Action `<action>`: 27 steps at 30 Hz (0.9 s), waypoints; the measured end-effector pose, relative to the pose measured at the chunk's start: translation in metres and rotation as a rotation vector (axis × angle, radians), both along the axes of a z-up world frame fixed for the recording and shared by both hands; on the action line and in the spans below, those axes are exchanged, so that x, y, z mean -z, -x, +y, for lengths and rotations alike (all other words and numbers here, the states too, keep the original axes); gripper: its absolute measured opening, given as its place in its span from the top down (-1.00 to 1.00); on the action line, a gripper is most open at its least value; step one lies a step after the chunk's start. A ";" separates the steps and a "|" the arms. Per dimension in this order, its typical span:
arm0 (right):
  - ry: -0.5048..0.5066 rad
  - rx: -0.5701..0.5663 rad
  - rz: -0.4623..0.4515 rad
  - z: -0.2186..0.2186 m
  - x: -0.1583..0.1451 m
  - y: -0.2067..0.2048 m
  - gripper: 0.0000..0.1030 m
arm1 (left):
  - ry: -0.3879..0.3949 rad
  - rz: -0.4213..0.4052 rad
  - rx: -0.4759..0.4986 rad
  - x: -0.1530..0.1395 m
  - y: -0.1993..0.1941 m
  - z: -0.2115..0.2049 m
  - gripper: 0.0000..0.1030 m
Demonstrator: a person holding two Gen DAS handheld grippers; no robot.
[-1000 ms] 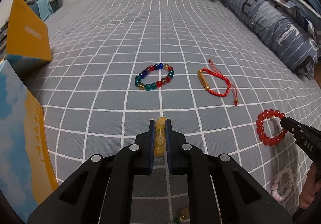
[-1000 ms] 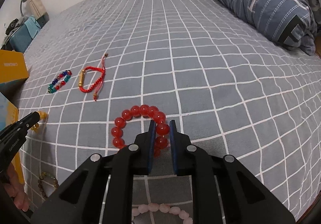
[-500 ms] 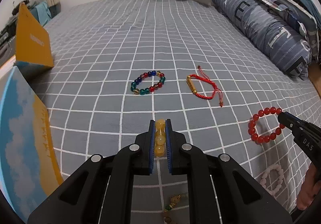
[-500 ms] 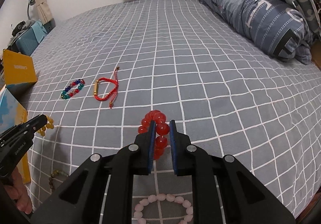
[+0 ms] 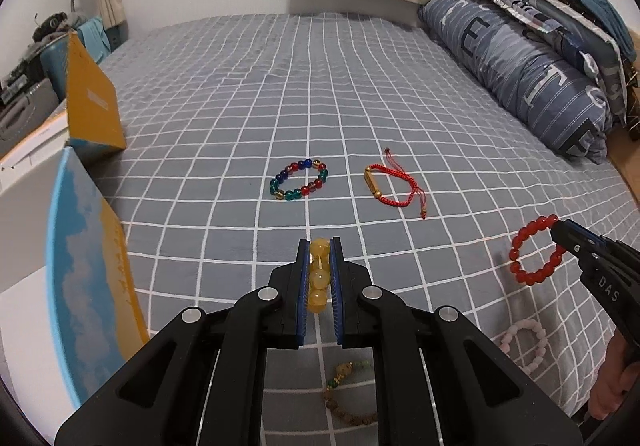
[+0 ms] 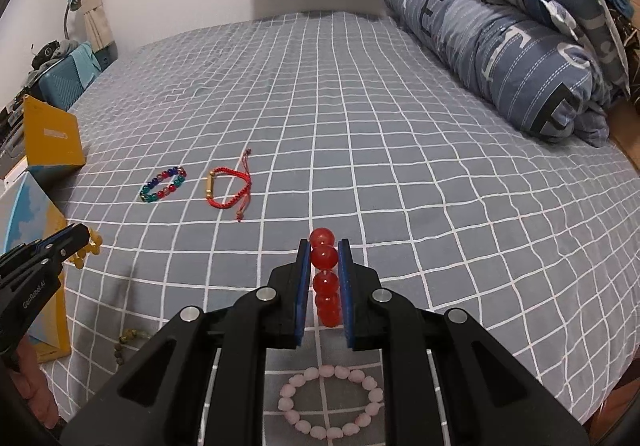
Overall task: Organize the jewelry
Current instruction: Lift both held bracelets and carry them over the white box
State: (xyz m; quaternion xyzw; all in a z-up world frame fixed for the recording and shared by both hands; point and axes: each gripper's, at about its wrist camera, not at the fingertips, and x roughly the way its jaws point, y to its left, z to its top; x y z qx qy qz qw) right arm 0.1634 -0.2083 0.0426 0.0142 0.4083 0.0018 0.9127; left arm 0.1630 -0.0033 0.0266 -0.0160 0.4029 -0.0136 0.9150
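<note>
The left gripper [image 5: 319, 270] clamped a glossy yellow bead bracelet [image 5: 319, 278]; the right gripper [image 6: 324, 270] clamped a round red bead bracelet [image 6: 326, 280] at lower centre.

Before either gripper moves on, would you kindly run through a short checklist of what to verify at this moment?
1. Left gripper grip on the yellow bead bracelet: ok, beads clamped between the pads.
2. Right gripper grip on the red bead bracelet: ok; from the left wrist view its loop hangs free.
3. Both bracelets clear of the bedsheet: cannot tell for the yellow one; the red loop looks lifted.
4. Nothing snagged on the pink bracelet below: ok, it lies apart.
5. Drop-off spot: cannot tell; the box's inside is not visible.
</note>
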 end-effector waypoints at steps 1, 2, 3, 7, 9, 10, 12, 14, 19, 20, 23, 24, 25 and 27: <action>0.001 -0.001 -0.004 0.001 -0.002 0.002 0.75 | 0.000 -0.003 0.000 -0.003 0.003 0.000 0.82; 0.001 -0.004 -0.006 0.001 -0.004 0.004 0.75 | -0.001 -0.005 0.001 -0.005 0.004 0.000 0.82; 0.003 -0.007 -0.009 0.003 -0.007 0.006 0.75 | -0.003 -0.007 0.002 -0.008 0.007 0.000 0.82; 0.009 -0.015 -0.023 0.007 -0.015 0.014 0.75 | -0.005 -0.015 -0.001 -0.015 0.015 0.003 0.82; 0.012 -0.017 -0.029 0.010 -0.019 0.017 0.75 | -0.009 -0.021 -0.003 -0.020 0.019 0.004 0.82; 0.013 -0.019 -0.032 0.011 -0.021 0.019 0.75 | -0.011 -0.023 -0.006 -0.021 0.021 0.005 0.82; 0.013 -0.021 -0.037 0.014 -0.025 0.021 0.75 | -0.011 -0.027 -0.009 -0.024 0.025 0.008 0.82; 0.016 -0.027 -0.043 0.018 -0.028 0.024 0.75 | -0.014 -0.030 -0.012 -0.027 0.028 0.010 0.82; 0.021 -0.044 -0.059 0.028 -0.037 0.031 0.75 | -0.017 -0.039 -0.021 -0.036 0.039 0.016 0.82; 0.022 -0.046 -0.061 0.030 -0.039 0.032 0.75 | -0.016 -0.041 -0.021 -0.038 0.040 0.017 0.82; 0.024 -0.054 -0.069 0.036 -0.045 0.035 0.75 | -0.018 -0.050 -0.024 -0.044 0.045 0.021 0.82; 0.024 -0.057 -0.070 0.038 -0.046 0.036 0.75 | -0.019 -0.052 -0.026 -0.046 0.048 0.023 0.82; 0.024 -0.061 -0.072 0.041 -0.048 0.037 0.75 | -0.020 -0.054 -0.028 -0.047 0.049 0.024 0.82; 0.024 -0.069 -0.077 0.046 -0.051 0.040 0.75 | -0.025 -0.062 -0.034 -0.051 0.054 0.028 0.82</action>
